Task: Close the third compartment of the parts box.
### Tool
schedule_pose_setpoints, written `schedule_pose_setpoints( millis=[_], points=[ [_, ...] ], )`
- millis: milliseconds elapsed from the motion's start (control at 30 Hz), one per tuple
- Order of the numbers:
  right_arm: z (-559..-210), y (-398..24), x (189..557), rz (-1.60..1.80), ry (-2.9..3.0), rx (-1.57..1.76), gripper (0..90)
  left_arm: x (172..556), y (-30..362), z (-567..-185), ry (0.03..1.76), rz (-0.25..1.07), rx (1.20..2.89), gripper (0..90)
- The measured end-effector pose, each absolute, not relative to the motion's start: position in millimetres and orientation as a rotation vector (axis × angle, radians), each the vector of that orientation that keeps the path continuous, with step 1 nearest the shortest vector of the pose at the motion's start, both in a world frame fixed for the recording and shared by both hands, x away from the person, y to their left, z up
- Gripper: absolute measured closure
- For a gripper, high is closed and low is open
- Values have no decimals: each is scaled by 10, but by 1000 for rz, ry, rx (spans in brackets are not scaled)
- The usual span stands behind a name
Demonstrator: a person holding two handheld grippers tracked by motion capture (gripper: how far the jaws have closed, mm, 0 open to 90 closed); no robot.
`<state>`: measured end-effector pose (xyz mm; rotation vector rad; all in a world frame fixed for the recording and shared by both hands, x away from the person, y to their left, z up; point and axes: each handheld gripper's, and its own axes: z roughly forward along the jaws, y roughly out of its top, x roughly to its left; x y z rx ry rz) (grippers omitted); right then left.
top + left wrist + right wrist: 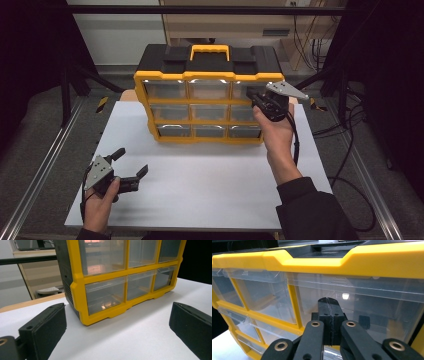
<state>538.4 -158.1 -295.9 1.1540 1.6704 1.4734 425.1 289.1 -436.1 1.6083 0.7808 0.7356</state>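
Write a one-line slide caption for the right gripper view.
Right gripper, jaws shut, at the clear top-right drawer of the yellow organizer.

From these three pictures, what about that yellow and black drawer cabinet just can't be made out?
- High view: the right gripper and hand cover part of the yellow and black plastic drawer cabinet's top right clear drawer.
- Left gripper view: top edge crops the cabinet's upper rows.
- Right gripper view: glare blurs what the drawers hold, and the shut jaws hide any contact.

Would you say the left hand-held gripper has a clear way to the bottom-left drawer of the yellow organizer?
Probably yes. The left hand-held gripper hangs open over bare white table, facing the bottom-left drawer, with nothing between them. The right hand-held gripper is up at the top-right drawer, out of the way.
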Motion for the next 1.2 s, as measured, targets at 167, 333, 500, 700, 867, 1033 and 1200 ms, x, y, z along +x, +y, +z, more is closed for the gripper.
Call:
schedule_pose_setpoints(
  millis=[167, 333, 500, 700, 867, 1033, 1200],
  points=[
    [-2959, -1579, 5386, 1474, 1668, 1156, 900, 4251, 2890, -4361, 781, 736, 1608, 10],
    [-2958, -1582, 5388, 1475, 1669, 1154, 900, 4250, 2890, -4360, 781, 736, 1608, 10],
    [-2957, -1582, 5390, 1475, 1668, 1155, 900, 4251, 2892, -4360, 781, 736, 1607, 10],
    [-2953, -1583, 5394, 1474, 1668, 1154, 900, 4250, 2891, -4360, 781, 736, 1607, 10],
    [-2956, -1585, 5399, 1476, 1665, 1151, 900, 4250, 2890, -4360, 780, 735, 1608, 10],
    [-2956, -1587, 5396, 1474, 1666, 1147, 900, 4249, 2891, -4359, 781, 736, 1607, 10],
    [-2956, -1589, 5391, 1474, 1667, 1145, 900, 4249, 2891, -4358, 780, 736, 1607, 10]
  ],
)
